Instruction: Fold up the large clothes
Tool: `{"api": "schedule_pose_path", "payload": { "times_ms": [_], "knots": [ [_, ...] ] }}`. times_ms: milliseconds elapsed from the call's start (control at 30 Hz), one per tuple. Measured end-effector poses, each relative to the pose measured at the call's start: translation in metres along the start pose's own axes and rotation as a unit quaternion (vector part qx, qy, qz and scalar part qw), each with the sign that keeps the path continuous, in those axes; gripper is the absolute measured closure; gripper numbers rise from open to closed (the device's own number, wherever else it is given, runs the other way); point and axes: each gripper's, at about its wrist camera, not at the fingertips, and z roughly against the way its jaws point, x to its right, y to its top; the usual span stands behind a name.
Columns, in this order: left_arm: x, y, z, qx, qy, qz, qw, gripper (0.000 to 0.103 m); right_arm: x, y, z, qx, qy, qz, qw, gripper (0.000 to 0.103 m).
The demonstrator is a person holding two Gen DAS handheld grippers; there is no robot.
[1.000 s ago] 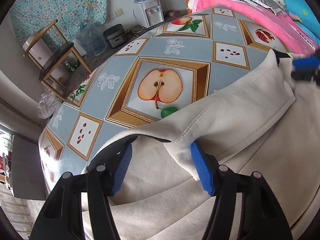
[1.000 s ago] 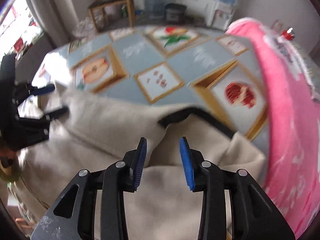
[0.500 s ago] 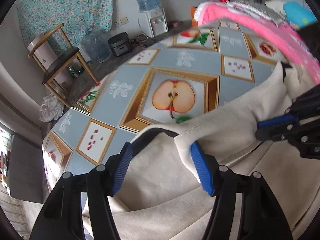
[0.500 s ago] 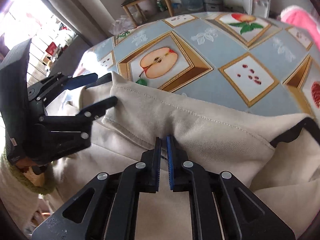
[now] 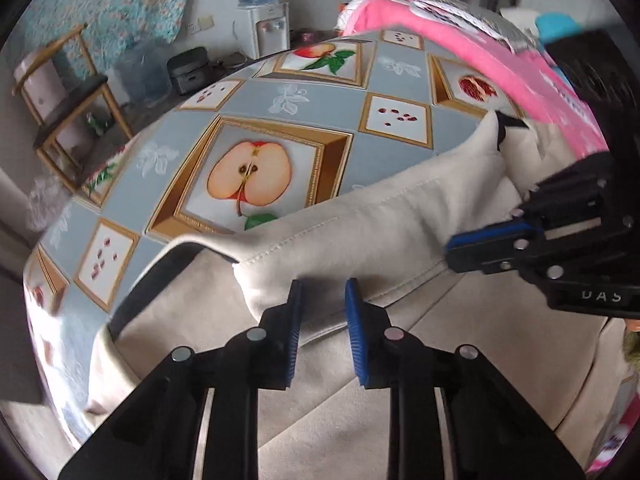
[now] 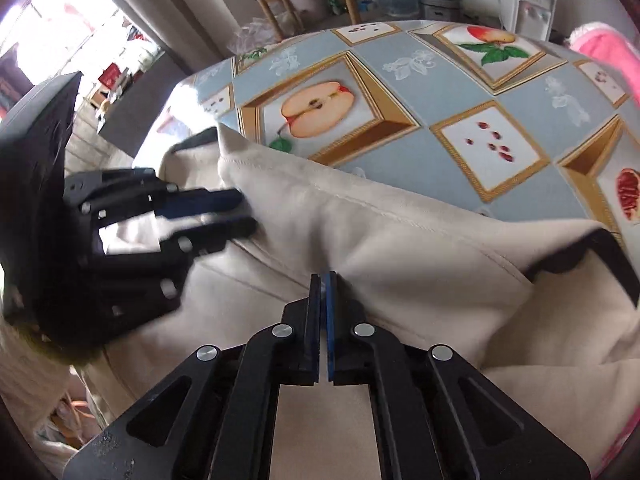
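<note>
My right claw (image 6: 323, 280) is clenched on the folded band of the cream garment (image 6: 360, 240), its two blue pads pressed together with a pinch of cloth between them. My left claw (image 5: 320, 300) stands released: a clear gap shows between its pads, which straddle the lower edge of the same band, near its left corner, without closing on it.

The garment lies on the worktop (image 5: 320, 96), spread across the near part of the fruit-print cover. Its folded band runs as a long stitched edge from left to right, and beyond that edge the cover lies bare: the halved-apple panel (image 5: 250, 174) sits just past the seam, with the seed squares and the pomegranate panel (image 5: 476, 88) farther off. A dark trim (image 5: 160, 264) lines the opening at the left end of the band, and another dark trim (image 6: 608, 248) shows at the right end, seen from my right wrist.

On the right a pink blanket (image 5: 460, 44) is heaped along the worktop's side, touching the garment's far corner. The worktop's left rim falls away to the floor, where a wooden chair (image 5: 60, 96) stands well apart, and a water dispenser (image 5: 268, 20) sits by the back wall.

In the right wrist view my left claw (image 6: 240, 212) looks blurred.
</note>
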Motion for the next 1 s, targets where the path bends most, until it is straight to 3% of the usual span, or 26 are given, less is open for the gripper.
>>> {"api": "schedule_pose_path", "payload": {
  "times_ms": [33,67,167,267,400,467,567,667,800,867,933,1000],
  "knots": [
    [-0.002,-0.001,0.0,-0.001,-0.001,0.003,1.0,0.082,0.007,-0.004,0.003,-0.001,-0.034,0.002,0.999,0.103],
    [-0.001,-0.003,0.001,0.0,-0.003,0.001,1.0,0.082,0.012,-0.009,0.006,0.001,-0.04,0.004,0.999,0.103],
    [0.003,-0.007,0.003,0.003,-0.001,-0.003,1.0,0.082,0.038,-0.02,0.014,0.006,-0.006,-0.037,0.999,0.103],
    [0.003,-0.006,0.001,0.002,0.002,0.002,1.0,0.082,0.038,-0.024,0.022,0.01,-0.018,-0.045,0.999,0.103],
    [-0.001,-0.006,0.0,0.002,-0.001,0.006,1.0,0.082,0.016,-0.017,0.049,0.048,-0.021,-0.025,0.998,0.082],
    [-0.001,-0.006,0.0,0.005,-0.002,0.008,1.0,0.082,0.006,-0.015,0.059,0.068,-0.033,-0.016,0.997,0.08],
    [-0.002,-0.007,0.0,0.006,-0.001,0.011,0.9999,0.082,0.0,-0.006,0.045,0.071,-0.084,-0.012,0.994,0.077],
    [-0.002,-0.007,0.001,0.005,0.001,0.012,0.9999,0.082,0.002,-0.002,0.006,0.041,-0.152,-0.01,0.987,0.076],
    [0.0,-0.007,0.001,0.006,0.005,0.012,0.9999,0.082,0.006,-0.004,0.019,0.058,-0.145,-0.041,0.987,0.074],
    [-0.001,-0.007,0.001,0.008,0.003,0.015,0.9998,0.082,0.0,0.0,0.032,0.083,-0.136,-0.042,0.986,0.069],
    [-0.002,-0.007,0.001,0.009,0.003,0.02,0.9998,0.082,-0.006,0.008,0.038,0.107,-0.134,-0.045,0.984,0.056],
    [-0.002,-0.007,0.001,0.01,0.004,0.023,0.9997,0.082,-0.01,0.017,0.036,0.119,-0.128,-0.044,0.984,0.055]
  ]
}}
